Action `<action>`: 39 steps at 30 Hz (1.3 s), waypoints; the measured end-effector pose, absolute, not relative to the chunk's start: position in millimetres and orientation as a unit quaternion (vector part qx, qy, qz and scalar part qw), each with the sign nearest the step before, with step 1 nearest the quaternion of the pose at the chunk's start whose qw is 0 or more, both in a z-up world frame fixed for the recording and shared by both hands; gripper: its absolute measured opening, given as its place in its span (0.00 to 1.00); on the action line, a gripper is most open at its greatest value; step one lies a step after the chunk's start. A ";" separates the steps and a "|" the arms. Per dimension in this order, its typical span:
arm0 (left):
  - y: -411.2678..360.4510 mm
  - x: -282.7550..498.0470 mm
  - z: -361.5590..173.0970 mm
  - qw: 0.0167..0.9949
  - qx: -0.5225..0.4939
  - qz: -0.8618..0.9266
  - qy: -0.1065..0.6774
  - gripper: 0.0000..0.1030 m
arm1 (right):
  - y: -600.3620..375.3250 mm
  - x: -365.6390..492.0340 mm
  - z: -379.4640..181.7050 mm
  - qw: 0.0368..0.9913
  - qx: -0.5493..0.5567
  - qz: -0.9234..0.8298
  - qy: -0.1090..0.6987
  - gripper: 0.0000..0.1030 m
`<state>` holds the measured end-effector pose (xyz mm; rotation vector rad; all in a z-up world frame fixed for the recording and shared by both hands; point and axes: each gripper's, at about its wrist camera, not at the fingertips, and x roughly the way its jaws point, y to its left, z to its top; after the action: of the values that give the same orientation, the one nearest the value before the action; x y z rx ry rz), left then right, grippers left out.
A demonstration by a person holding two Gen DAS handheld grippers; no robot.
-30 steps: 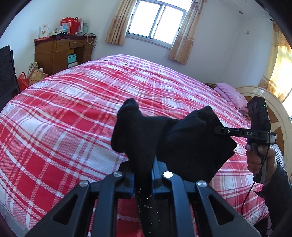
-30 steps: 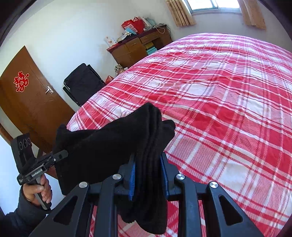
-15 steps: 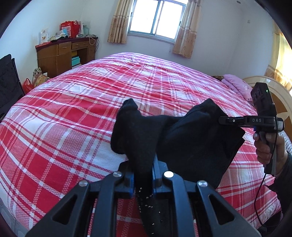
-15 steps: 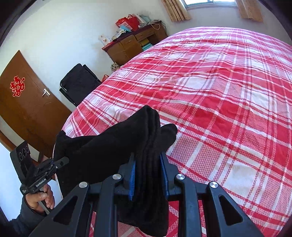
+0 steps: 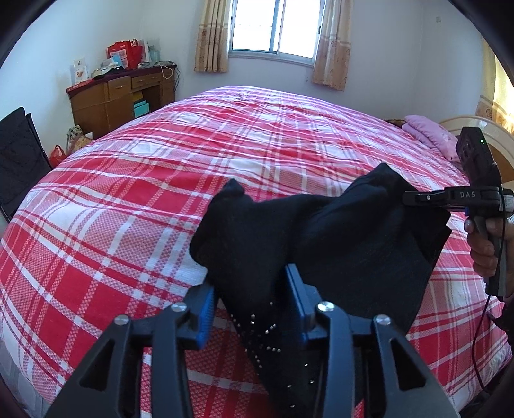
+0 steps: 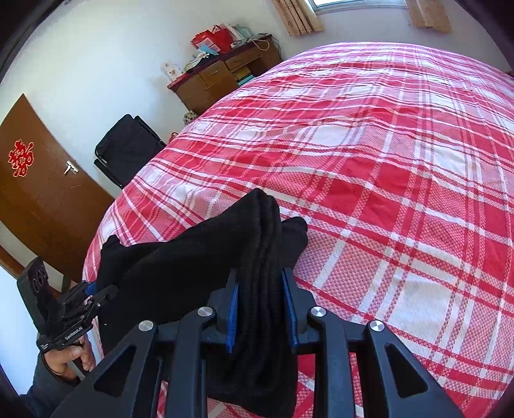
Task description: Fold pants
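The black pants (image 5: pixel 353 244) hang folded between my two grippers, above the near edge of the red plaid bed (image 5: pixel 160 193). My left gripper (image 5: pixel 253 289) has its jaws spread wider around one end of the pants; the cloth still lies between the blue pads. My right gripper (image 6: pixel 260 295) is shut on the other end of the pants (image 6: pixel 192 276), a thick stack of layers. The right gripper also shows in the left wrist view (image 5: pixel 417 197), and the left gripper in the right wrist view (image 6: pixel 96 292).
A wooden desk (image 5: pixel 119 96) with boxes stands by the far wall left of the window (image 5: pixel 276 29). A black folding chair (image 6: pixel 125 151) and a brown door (image 6: pixel 38 199) are to the left. A pink pillow (image 5: pixel 430 135) lies at the headboard.
Both grippers have carried the pants forward and lower over the bed. The left gripper's jaws have spread apart around the cloth. The right gripper stays clamped.
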<state>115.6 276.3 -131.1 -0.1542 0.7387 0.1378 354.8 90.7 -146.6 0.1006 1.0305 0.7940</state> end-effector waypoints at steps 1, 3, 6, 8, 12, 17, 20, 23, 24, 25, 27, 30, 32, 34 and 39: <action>276.0 115.6 -131.3 0.927 -0.072 0.071 0.360 0.52 | 90.2 354.5 -147.6 0.796 0.045 0.367 0.479 0.26; 276.6 115.7 -132.8 0.927 -0.064 0.084 0.360 0.60 | 89.7 354.2 -150.2 0.799 0.039 0.361 0.480 0.28; 280.7 114.9 -135.6 0.926 -0.070 0.089 0.361 0.68 | 87.3 353.1 -154.5 0.799 0.039 0.358 0.481 0.32; 283.4 114.0 -137.3 0.925 -0.072 0.096 0.360 0.74 | 86.7 351.3 -155.3 0.802 0.036 0.356 0.478 0.34; 284.0 113.8 -139.4 0.925 -0.065 0.104 0.358 0.80 | 83.9 349.2 -158.4 0.807 0.034 0.345 0.477 0.39; 289.4 113.7 -143.4 0.925 -0.064 0.117 0.355 0.93 | 80.2 347.5 -160.0 0.813 0.037 0.334 0.475 0.44; 292.4 112.9 -144.5 0.923 -0.068 0.125 0.357 0.98 | 78.0 345.6 -159.9 0.821 0.033 0.322 0.471 0.54; 292.8 112.2 -142.1 0.920 -0.064 0.126 0.364 1.00 | 66.1 343.5 -156.7 0.823 0.053 0.320 0.466 0.55; 292.8 112.2 -141.1 0.920 -0.058 0.129 0.367 1.00 | 63.1 343.0 -155.7 0.826 0.055 0.315 0.464 0.58; 293.0 111.8 -140.4 0.919 -0.055 0.131 0.369 1.00 | 58.2 341.9 -154.2 0.830 0.057 0.309 0.462 0.60; 294.1 109.5 -139.3 0.916 -0.055 0.136 0.373 1.00 | 48.7 337.8 -150.3 0.836 0.059 0.298 0.457 0.61; 291.3 99.9 -134.4 0.915 -0.040 0.149 0.372 1.00 | 37.9 325.5 -141.2 0.849 0.041 0.285 0.442 0.61; 289.5 95.4 -133.5 0.914 -0.024 0.153 0.375 1.00 | 29.9 314.6 -133.9 0.860 0.022 0.271 0.431 0.61; 289.6 89.6 -131.6 0.911 -0.019 0.163 0.378 1.00 | 21.4 306.2 -127.3 0.865 0.023 0.265 0.425 0.61; 279.1 71.1 -111.2 0.920 -0.017 0.164 0.356 1.00 | 2.6 265.7 -100.8 0.877 0.024 0.266 0.399 0.61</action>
<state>71.1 279.1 -111.2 -0.0351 0.7307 0.3363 265.7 2.6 -100.8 0.0496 0.8314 0.5545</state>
